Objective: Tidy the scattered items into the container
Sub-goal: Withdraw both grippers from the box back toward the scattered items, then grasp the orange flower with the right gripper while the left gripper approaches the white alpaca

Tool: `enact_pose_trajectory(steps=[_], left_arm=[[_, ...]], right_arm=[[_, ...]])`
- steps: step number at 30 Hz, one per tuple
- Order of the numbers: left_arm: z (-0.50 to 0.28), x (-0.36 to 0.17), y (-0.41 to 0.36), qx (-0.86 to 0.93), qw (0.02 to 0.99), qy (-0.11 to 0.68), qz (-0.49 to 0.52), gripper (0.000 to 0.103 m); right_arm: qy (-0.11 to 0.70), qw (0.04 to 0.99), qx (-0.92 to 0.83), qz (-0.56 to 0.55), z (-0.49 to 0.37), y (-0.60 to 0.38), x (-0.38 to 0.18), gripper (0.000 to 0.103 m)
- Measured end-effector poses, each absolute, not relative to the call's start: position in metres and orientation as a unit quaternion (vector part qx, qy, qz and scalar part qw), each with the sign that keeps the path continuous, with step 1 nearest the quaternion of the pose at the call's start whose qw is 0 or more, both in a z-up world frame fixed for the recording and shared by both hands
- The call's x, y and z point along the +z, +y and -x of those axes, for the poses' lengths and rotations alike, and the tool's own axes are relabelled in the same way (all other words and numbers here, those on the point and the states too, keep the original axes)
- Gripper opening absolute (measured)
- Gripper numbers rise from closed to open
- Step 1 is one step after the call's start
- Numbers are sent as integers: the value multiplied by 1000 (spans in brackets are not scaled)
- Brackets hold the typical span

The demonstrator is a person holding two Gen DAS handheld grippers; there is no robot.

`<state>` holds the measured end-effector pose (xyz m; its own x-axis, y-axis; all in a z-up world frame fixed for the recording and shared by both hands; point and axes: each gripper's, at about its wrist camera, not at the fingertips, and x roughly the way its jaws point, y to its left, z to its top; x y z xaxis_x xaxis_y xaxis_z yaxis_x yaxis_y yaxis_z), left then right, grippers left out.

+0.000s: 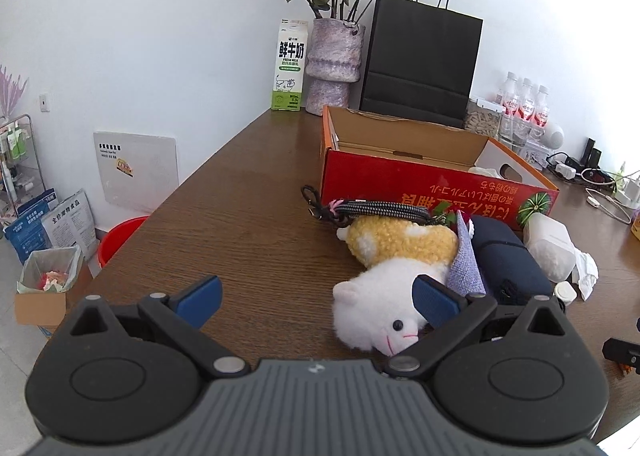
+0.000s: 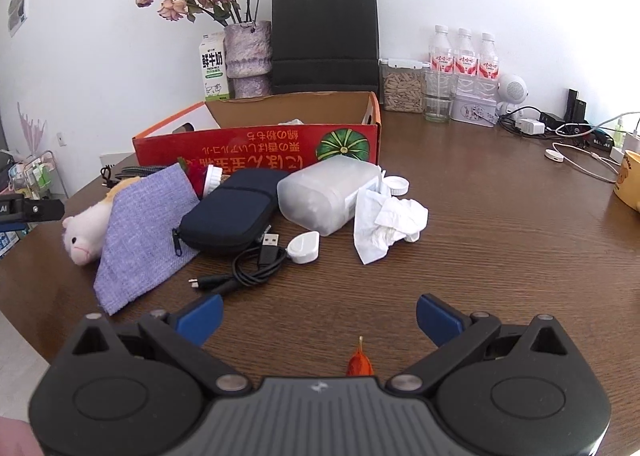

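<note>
An open red cardboard box [image 1: 420,180] [image 2: 256,144] stands on the wooden table. In front of it lie a white and yellow plush toy [image 1: 384,268] [image 2: 86,230], a braided strap [image 1: 380,210], a purple cloth pouch [image 2: 140,228], a dark blue zip case [image 2: 228,212] [image 1: 504,256], a translucent plastic jar [image 2: 324,196], its white lid [image 2: 398,185], crumpled tissue [image 2: 388,220], a black USB cable [image 2: 248,268] and a small white charger [image 2: 304,248]. My left gripper [image 1: 316,300] is open, its right finger over the plush toy. My right gripper [image 2: 320,316] is open and empty, short of the cable.
A milk carton [image 1: 289,64], a vase of dried roses [image 1: 334,60] and a black paper bag [image 1: 420,60] stand behind the box. Water bottles [image 2: 464,56], a seed jar [image 2: 402,86], a glass, chargers and cables [image 2: 576,136] line the back right. A small orange object [image 2: 359,364] lies by my right gripper.
</note>
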<state>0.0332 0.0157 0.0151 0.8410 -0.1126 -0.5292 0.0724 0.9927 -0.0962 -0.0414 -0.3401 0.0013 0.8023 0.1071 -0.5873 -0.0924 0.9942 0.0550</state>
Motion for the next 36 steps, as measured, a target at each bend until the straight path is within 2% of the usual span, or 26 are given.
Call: enact_pose_trajectory(steps=[7,11,13,16,17,19,20,21,36], left_arm=[[-33,10,9,-51,958,282,29,103],[-34,6,11,-47,955,289,33,103],[-33,5,12,-47,955,291,33,103],[-33,4,11,-48,955,292,31,103],[-33,4,11,-48,955,292,30,103],[-32,4,11,-48,955,292,30,103],[-33,3,11,-48,955,292,30,103],[-32,3,11,-49,955,292,30,103],[-47,-6,-7,-84,951,298,-22,103]], right_arm=[[325,945,33,-6,52,-348,-7,100],[331,943,27,-11,61,-353,-11,90],[331,943,28,-12,62,-353,-12,81],[334,942,28,-8,62,-350,-11,67],[335,942,25,-2,61,-349,-12,59],[333,943,25,0,63,-348,-10,38],[333,943,29,-3,63,-348,-10,18],[332,943,31,-3,63,-348,-9,12],[308,948,78,-10,46,-324,-6,12]])
